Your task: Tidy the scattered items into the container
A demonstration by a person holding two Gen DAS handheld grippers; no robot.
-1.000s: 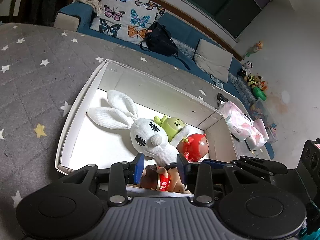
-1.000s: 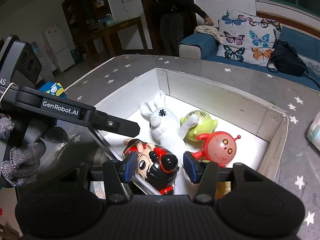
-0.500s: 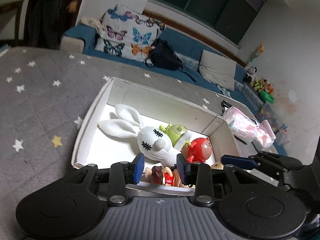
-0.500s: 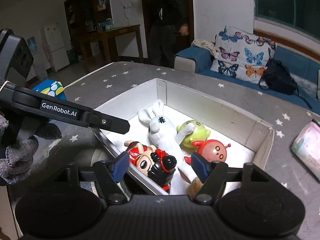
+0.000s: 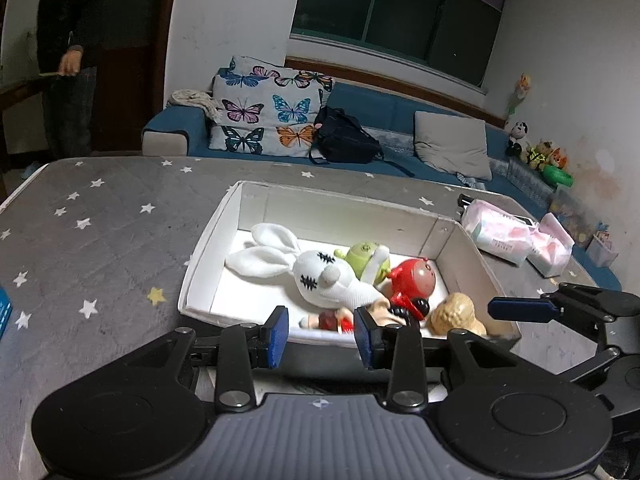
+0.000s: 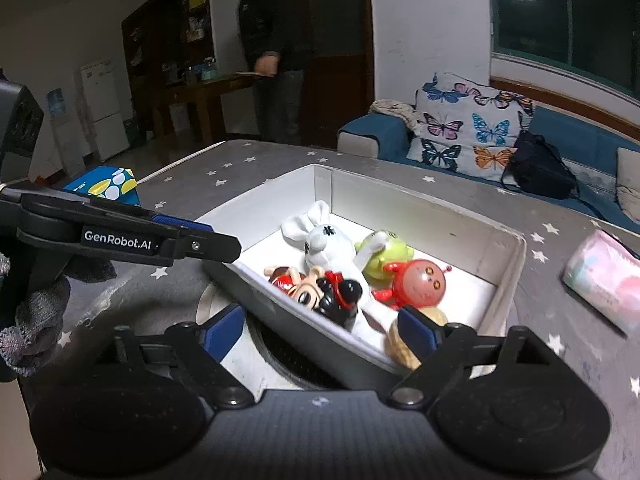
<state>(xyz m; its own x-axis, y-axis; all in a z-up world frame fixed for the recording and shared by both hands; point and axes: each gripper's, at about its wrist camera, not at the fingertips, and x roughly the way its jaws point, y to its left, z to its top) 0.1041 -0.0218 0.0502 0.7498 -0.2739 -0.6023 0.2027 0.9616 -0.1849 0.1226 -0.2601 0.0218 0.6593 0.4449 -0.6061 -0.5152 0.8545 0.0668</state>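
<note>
A white cardboard box [image 5: 208, 240] [image 6: 508, 280] stands on the grey starred table. In it lie a white plush rabbit [image 5: 320, 276] [image 6: 326, 244], a green toy [image 5: 366, 258] [image 6: 386, 252], a red round figure [image 5: 412, 280] [image 6: 418, 284], a mouse figure in red and black [image 6: 324, 292] [image 5: 340, 320] and a tan peanut-shaped toy [image 5: 454, 314] [image 6: 400, 344]. My left gripper [image 5: 320, 332] is open and empty just before the box's near wall. My right gripper [image 6: 320, 332] is open wide and empty at the box's near corner.
Pink tissue packs [image 5: 516, 236] [image 6: 604, 280] lie right of the box. A blue patterned item [image 6: 104, 184] sits at the table's left edge. A sofa with butterfly cushions [image 5: 272, 116] and a black bag [image 5: 344, 140] stands behind. A person [image 6: 268, 52] stands at the back.
Both grippers have pulled back and up from the box. The right gripper's jaws have opened wider, leaving the mouse figure lying in the box. The person behind straightened up.
</note>
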